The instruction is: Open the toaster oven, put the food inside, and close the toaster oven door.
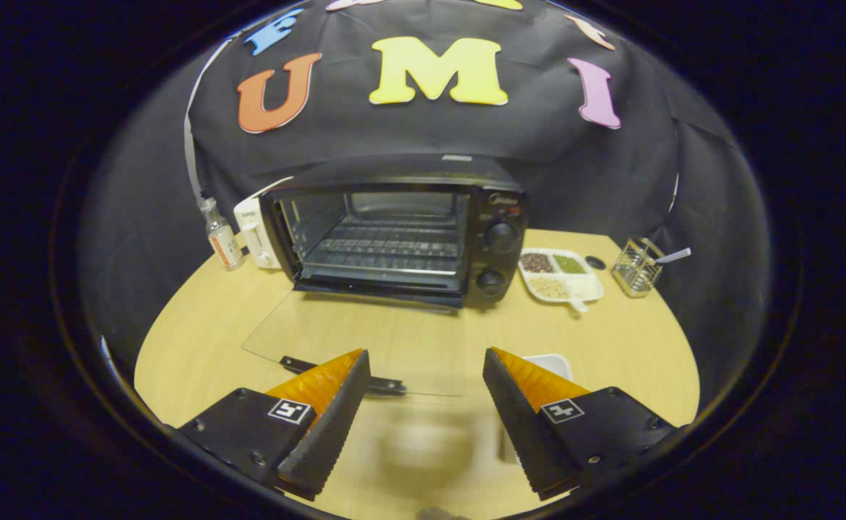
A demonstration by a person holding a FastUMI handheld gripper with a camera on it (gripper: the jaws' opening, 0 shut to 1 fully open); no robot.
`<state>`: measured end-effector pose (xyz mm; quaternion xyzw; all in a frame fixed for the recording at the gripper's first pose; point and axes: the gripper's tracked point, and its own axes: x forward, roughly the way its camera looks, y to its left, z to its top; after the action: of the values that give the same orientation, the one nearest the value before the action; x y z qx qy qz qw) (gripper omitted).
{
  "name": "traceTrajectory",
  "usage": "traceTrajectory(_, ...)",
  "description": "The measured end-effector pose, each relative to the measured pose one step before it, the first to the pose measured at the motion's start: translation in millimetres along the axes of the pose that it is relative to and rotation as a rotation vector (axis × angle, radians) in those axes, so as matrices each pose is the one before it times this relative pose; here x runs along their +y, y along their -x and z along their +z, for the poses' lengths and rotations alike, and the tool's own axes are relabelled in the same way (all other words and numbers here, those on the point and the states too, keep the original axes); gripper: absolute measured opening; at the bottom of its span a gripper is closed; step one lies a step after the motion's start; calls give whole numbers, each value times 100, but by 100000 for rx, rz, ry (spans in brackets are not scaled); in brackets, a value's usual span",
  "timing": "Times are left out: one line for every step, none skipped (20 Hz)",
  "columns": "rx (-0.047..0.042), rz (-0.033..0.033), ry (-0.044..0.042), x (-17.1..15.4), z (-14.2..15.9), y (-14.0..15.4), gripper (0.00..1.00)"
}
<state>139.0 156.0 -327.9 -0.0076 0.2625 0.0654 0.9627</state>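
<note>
**Door down, food not yet loaded**

Inspection runs left to right across the table (199,339). At far left I note a small clear bottle (222,238) standing beside a white appliance (253,231). Next, the toaster oven (401,231) stands with its glass door (350,339) folded flat onto the table, handle (343,375) toward me, rack bare. I judge step one complete. Right of the oven sits a divided dish (560,274) of beans and grains, then a wire basket (636,271) with a utensil in it.

My tool (426,404) hovers just short of the door handle, fingers spread wide and gripping nothing. A white container (549,365), partly hidden behind the right finger, may hold the food; I cannot confirm its contents. Outstanding: pick up the food, place it on the rack, raise the door.
</note>
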Motion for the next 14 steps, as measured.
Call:
traceTrajectory(-2012,-1212,388,-1605,735,545,100)
traceTrajectory(-1013,-1737,1017,-1778,328,431,100)
traceTrajectory(-399,-1253,806,-1696,253,365,100)
traceTrajectory(-375,-944,303,-1619,160,175,100)
traceTrajectory(-164,-519,-325,-1532,79,243,100)
traceTrajectory(29,-524,-488,-1512,-80,317,100)
traceTrajectory(-39,-898,-57,-1606,-110,204,100)
traceTrajectory(84,-476,79,-1405,-197,1,100)
traceTrajectory(582,203,-71,-1289,-304,74,100)
traceTrajectory(669,955,-395,-1080,-497,98,100)
traceTrajectory(1268,1126,-602,-956,-640,102,100)
traceTrajectory(1413,2996,-879,-573,-840,6,100)
traceTrajectory(2217,3407,-1218,-417,-955,-80,100)
traceTrajectory(2998,3665,-1920,-395,-1082,-237,100)
